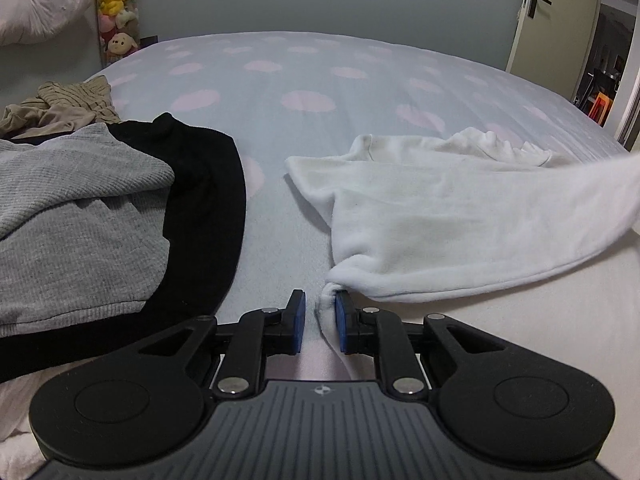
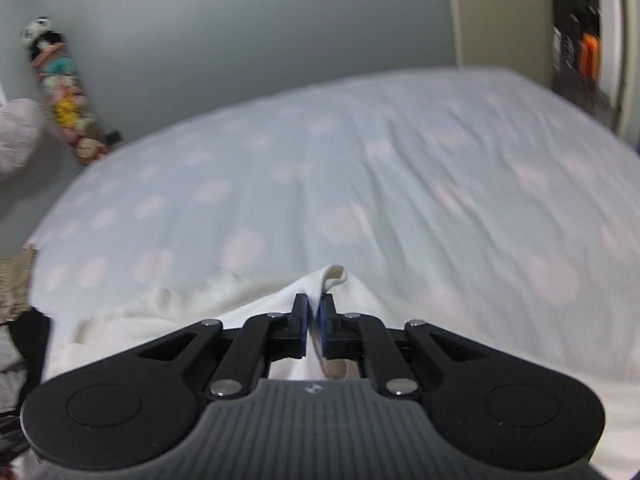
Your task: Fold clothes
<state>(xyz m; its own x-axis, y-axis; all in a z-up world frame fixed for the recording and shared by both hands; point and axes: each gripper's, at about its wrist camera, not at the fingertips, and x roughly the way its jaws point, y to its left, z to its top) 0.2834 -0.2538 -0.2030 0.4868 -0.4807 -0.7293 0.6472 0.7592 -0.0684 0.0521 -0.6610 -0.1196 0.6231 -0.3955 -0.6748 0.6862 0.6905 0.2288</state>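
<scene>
Bedding: a bed (image 1: 304, 160) with a pale blue cover printed with pink dots is carrying every item listed here.

White garment (image 1: 452, 216): it is lying on the right part of the bed in the left wrist view, partly spread, with one long section stretching off toward the right edge of the frame. Its near corner is bunching into a fold just at the left hand-held gripper (image 1: 320, 312).

Left hand-held gripper: its blue pads are standing narrowly apart. A fold of the white garment is sitting in the gap and touching the right pad; whether both pads are pressing on it cannot be told.

Right hand-held gripper (image 2: 315, 320): it is clenched on a raised fold of the white garment (image 2: 320, 284), the cloth peaking up between the two blue pads. This view is blurred.

Grey ribbed garment (image 1: 76, 216): it is lying on the left part of the bed, on top of a black garment (image 1: 208, 184) whose edge is showing around it.

Beige clothing (image 1: 60, 108): it is lying crumpled behind the grey and black pile.

Plush toys (image 1: 118, 8): they are hanging in a column against the far wall. A door (image 1: 556, 12) is standing open at the far right.
</scene>
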